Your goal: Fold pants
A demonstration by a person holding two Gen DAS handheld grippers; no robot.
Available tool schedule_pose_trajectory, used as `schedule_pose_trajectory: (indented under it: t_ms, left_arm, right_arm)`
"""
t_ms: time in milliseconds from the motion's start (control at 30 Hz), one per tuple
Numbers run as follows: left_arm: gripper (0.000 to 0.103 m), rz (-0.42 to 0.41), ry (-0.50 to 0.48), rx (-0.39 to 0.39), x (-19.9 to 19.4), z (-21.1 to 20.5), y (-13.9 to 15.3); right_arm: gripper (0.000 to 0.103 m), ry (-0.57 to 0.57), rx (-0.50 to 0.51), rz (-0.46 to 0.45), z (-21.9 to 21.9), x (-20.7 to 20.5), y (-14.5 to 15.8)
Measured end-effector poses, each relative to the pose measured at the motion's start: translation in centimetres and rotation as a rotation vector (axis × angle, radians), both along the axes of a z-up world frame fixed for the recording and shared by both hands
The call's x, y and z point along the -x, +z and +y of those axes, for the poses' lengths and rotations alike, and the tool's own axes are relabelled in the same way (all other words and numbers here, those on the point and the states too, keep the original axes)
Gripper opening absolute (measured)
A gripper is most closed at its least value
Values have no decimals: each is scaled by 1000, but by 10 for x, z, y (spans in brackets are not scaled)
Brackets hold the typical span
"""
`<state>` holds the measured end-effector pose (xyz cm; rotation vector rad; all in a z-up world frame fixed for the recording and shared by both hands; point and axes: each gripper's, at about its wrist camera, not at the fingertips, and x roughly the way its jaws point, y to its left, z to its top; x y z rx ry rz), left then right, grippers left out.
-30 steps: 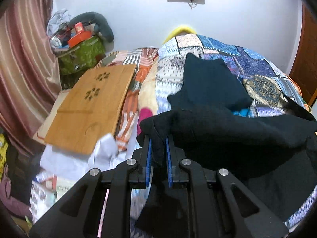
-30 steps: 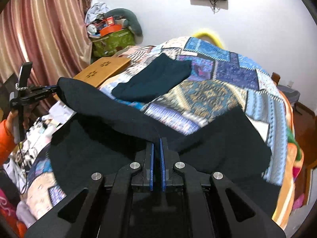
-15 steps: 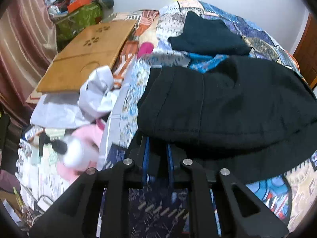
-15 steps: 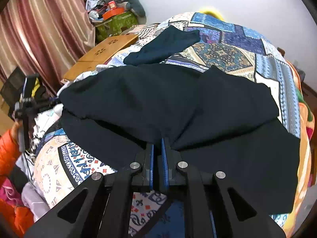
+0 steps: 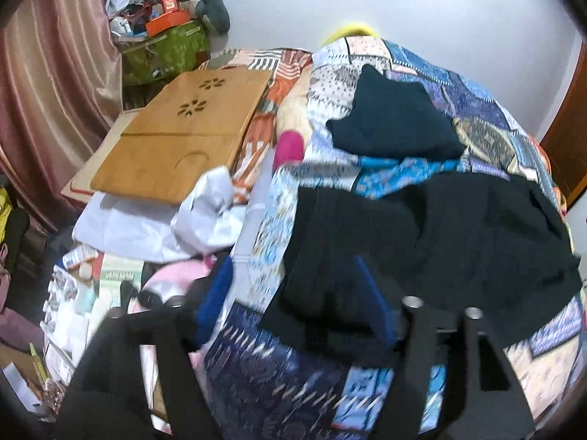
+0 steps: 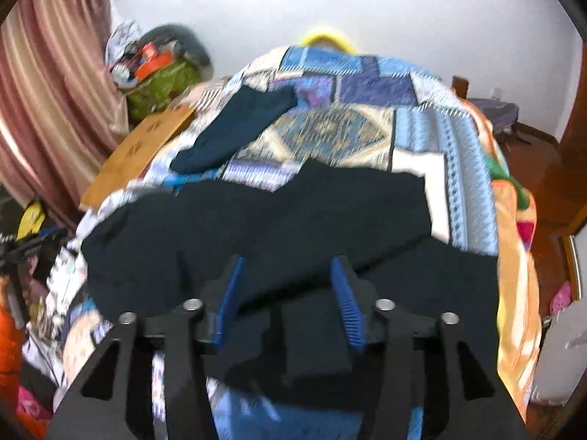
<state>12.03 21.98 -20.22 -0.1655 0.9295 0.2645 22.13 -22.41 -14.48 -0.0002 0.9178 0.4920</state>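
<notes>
Black pants (image 5: 422,249) lie folded over on the patchwork bed cover; they also show in the right wrist view (image 6: 293,227). My left gripper (image 5: 293,275) is open and empty just above the pants' near left edge, blue pads apart. My right gripper (image 6: 286,271) is open and empty above the pants' near edge. A second dark folded garment (image 5: 396,117) lies farther back on the bed, also visible in the right wrist view (image 6: 238,128).
A wooden lap table (image 5: 183,128) lies left of the bed beside white cloth (image 5: 165,223) and floor clutter. A green box (image 5: 165,51) of items stands by the curtain (image 5: 47,84). The quilt (image 6: 348,128) covers the bed; a door (image 5: 572,128) is at right.
Both grippers lowered the lifted pants edge onto the bed, folding it over, then opened and let go. Both views have tilted back up.
</notes>
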Motion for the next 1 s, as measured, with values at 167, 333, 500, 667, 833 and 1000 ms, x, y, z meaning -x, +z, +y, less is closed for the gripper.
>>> schedule_pose_trajectory:
  t_ms: [167, 333, 500, 667, 833, 1000]
  left_arm:
    - [89, 1, 8, -2, -45, -6, 5]
    - [89, 63, -37, -17, -96, -24, -10]
    - [89, 103, -85, -34, -131, -40, -27]
    - [89, 160, -112, -62, -155, -50, -49]
    - [89, 192, -131, -49, -165, -59, -65]
    - [89, 208, -159, -78, -167, -73, -69]
  right_arm:
    - [68, -7, 30, 13, 16, -49, -6]
    - [68, 21, 100, 96, 40, -104, -33]
    - [68, 51, 158, 197, 61, -150, -70]
    - [68, 74, 183, 237, 72, -178, -95]
    - [60, 106, 171, 222, 77, -181, -105]
    - [21, 71, 180, 188, 71, -181, -107]
